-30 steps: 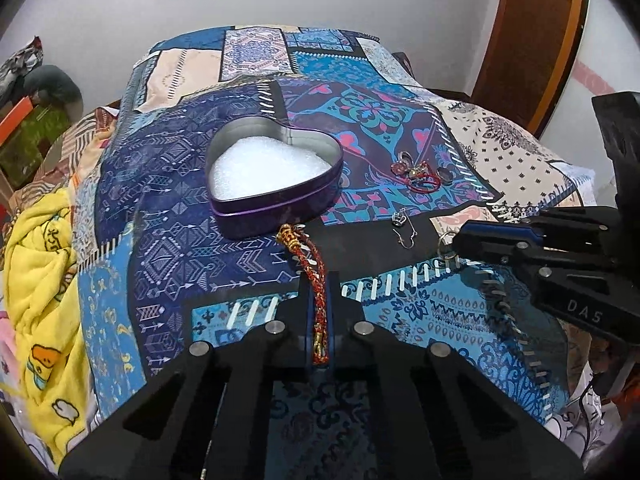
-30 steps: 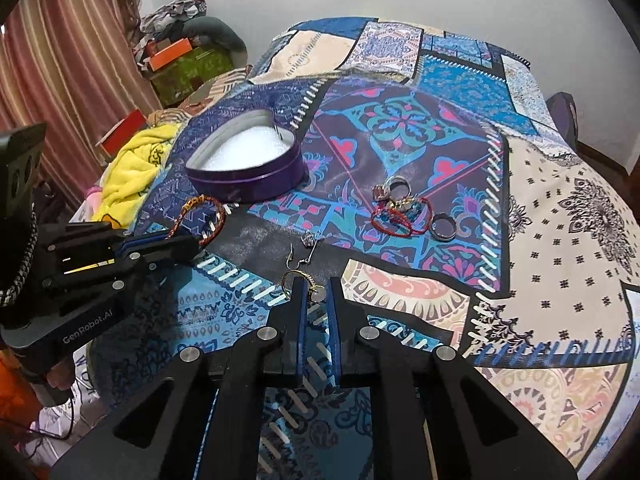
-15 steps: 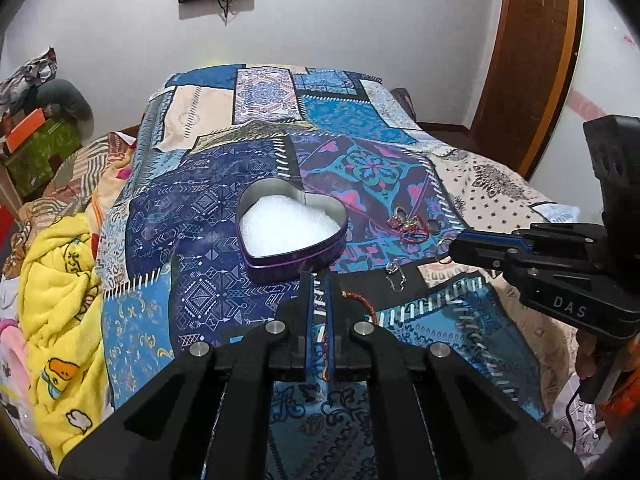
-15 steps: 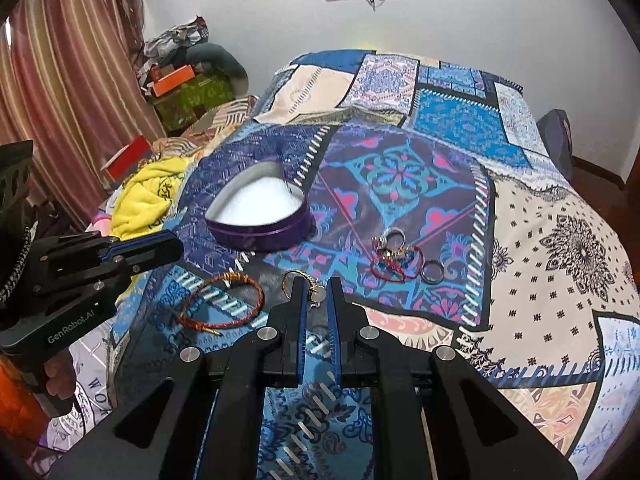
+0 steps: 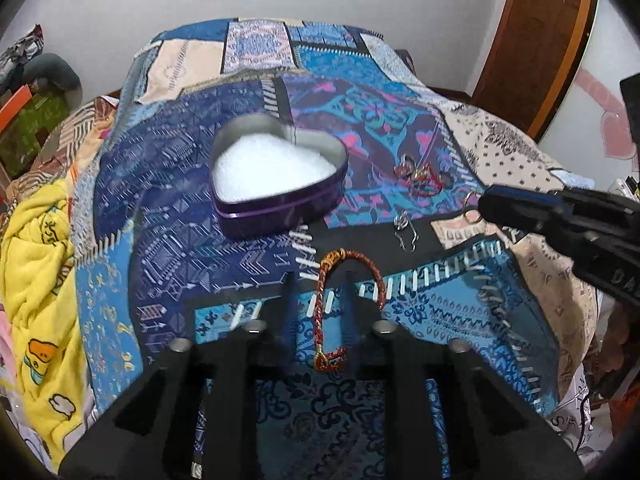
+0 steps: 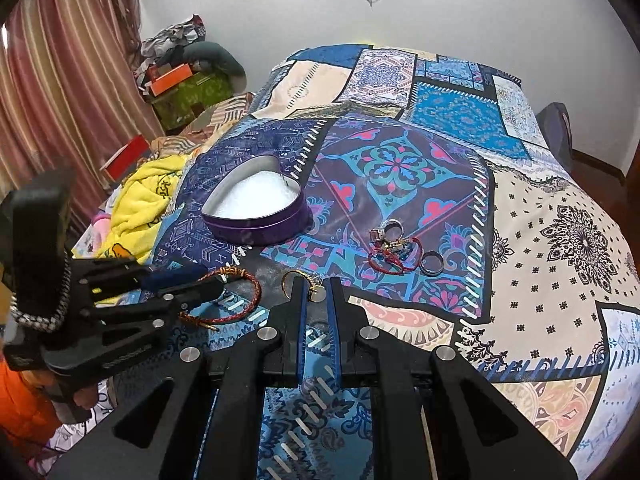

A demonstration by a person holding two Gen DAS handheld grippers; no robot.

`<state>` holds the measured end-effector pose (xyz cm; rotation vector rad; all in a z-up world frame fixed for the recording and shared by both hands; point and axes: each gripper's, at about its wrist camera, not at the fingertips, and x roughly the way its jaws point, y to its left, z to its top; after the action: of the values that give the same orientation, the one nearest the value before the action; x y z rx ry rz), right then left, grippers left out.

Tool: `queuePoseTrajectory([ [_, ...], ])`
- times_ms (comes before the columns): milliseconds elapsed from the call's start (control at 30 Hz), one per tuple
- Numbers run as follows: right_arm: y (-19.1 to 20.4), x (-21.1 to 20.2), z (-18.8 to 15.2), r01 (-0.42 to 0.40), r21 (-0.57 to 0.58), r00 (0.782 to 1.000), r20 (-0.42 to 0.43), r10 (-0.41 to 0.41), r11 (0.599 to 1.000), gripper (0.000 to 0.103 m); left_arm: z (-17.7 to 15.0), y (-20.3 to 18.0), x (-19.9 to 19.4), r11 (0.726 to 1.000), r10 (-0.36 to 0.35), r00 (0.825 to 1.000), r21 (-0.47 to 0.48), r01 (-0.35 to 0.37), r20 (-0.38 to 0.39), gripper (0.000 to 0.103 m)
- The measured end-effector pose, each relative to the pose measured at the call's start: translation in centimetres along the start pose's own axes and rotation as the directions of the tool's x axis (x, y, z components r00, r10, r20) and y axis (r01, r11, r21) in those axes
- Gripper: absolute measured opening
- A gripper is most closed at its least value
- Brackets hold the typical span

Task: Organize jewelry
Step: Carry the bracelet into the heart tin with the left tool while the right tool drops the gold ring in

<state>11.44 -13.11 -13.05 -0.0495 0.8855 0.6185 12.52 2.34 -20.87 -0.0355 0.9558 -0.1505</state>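
A purple heart-shaped tin (image 5: 276, 184) with white filling sits on the patchwork bedspread; it also shows in the right wrist view (image 6: 256, 212). My left gripper (image 5: 318, 280) is open, its jaws either side of a red-and-gold braided bracelet (image 5: 348, 300) lying on the bed, also seen in the right wrist view (image 6: 230, 300). My right gripper (image 6: 315, 284) is shut on a gold hoop earring (image 6: 298, 280), held just above the bed. A pile of rings and a red cord (image 6: 396, 252) lies further right. A silver earring (image 5: 404, 228) lies near the tin.
A yellow blanket (image 5: 36, 272) is bunched at the bed's left edge. Boxes and clutter (image 6: 180, 92) stand by the curtain at the far left. A wooden door (image 5: 536, 40) is at the far right.
My left gripper has opened and the braided bracelet now lies on the bed between its jaws. Both grippers have lowered closer to the bed. The right gripper still holds the hoop earring.
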Motion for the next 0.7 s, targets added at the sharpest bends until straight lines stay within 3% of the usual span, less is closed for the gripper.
queuePoseTrajectory([
  [100,0.1,0.0,0.2,-0.003,-0.002,1.0,0.004,0.003,1.0,0.009,0.0,0.3,0.1,0.999,-0.023,1.0,-0.025,0.024,0.011,0.002],
  [400,0.7,0.1,1.5,-0.015,-0.012,0.999,0.034,0.015,1.0,0.009,1.3,1.1,-2.8,0.998,-0.027,0.994,-0.052,0.033,0.11,0.001],
  [700,2.0,0.3,3.7,-0.036,-0.034,0.996,0.078,0.039,0.999,0.009,3.9,2.7,-5.8,0.998,0.002,0.975,-0.066,0.013,0.224,0.001],
])
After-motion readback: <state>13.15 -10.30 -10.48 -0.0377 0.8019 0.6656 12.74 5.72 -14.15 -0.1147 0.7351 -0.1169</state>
